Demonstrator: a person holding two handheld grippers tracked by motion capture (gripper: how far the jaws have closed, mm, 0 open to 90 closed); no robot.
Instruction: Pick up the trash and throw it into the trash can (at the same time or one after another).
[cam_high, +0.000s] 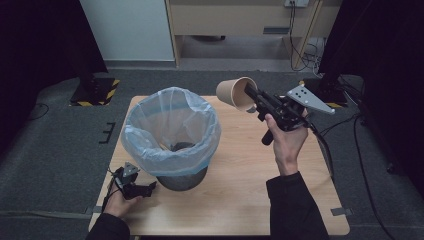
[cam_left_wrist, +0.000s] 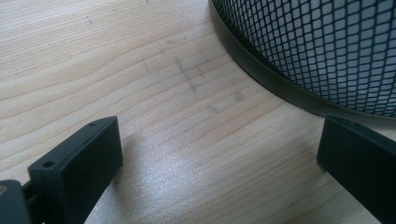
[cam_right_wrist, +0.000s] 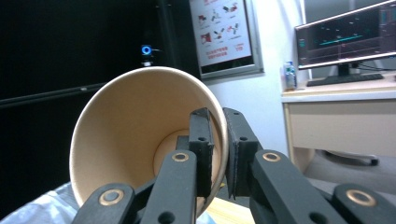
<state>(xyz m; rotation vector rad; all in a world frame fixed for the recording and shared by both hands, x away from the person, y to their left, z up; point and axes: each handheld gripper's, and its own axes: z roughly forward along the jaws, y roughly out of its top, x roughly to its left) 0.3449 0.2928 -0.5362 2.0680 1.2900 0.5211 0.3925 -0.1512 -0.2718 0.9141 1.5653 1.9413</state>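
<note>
On the wooden table (cam_high: 240, 175) stands a lined mesh bin (cam_high: 171, 132).

The bin (cam_high: 172, 135) stands on the table (cam_high: 240, 185), toward its left side. The cup (cam_high: 235, 93) is up in the air, right of the bin.

The bin's (cam_high: 182, 177) mesh wall hides under the bag (cam_high: 170, 130); what lies inside is too dim to tell, and the poster (cam_right_wrist: 223, 31) print is too small.
</note>
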